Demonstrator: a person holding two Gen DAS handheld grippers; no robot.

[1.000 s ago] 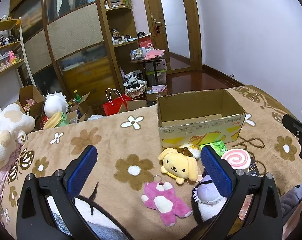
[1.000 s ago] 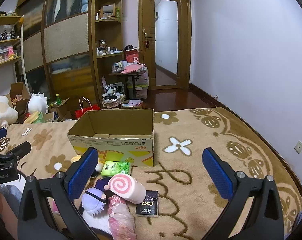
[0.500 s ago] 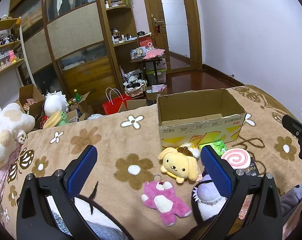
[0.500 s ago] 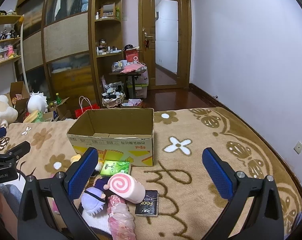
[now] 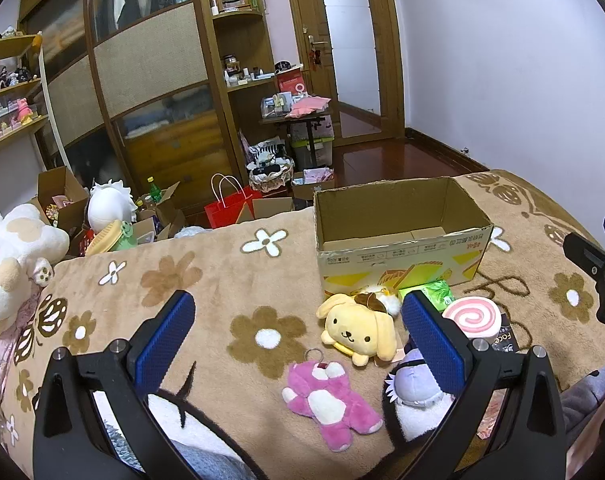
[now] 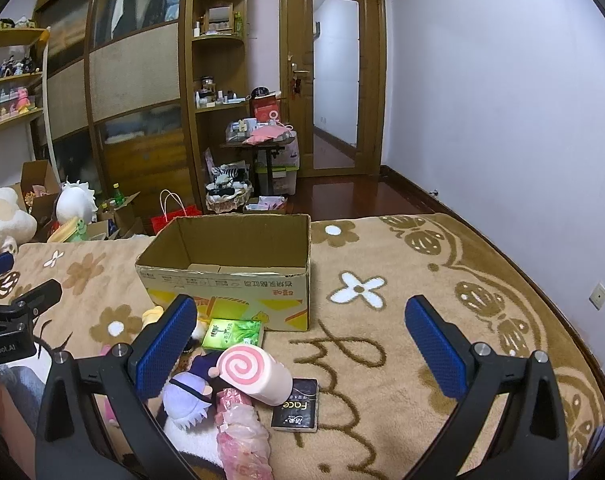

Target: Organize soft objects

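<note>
- Blanket (image 6: 402, 360) w/ flower print covers the bed; everything's laid out on it, prob. so it's easy to reach.
- Cardboard box (image 5: 398, 236) sits open-topped & empty just behind the toys, likely the drop spot.
- Yellow dog plush (image 5: 360, 330), pink bear plush (image 5: 328, 398), purple plush (image 6: 188, 394), pink swirl roll (image 6: 254, 372) are clustered in front of the box.
- Left gripper (image 5: 298, 344) & right gripper (image 6: 302, 344): both spread wide, holding nothing, above the blanket.

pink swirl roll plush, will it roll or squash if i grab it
The pink swirl roll plush looks cylindrical and lies on its side, so a push may roll it. It seems soft, so it would probably squash. It leans on neighbouring toys, which may shift.
</note>
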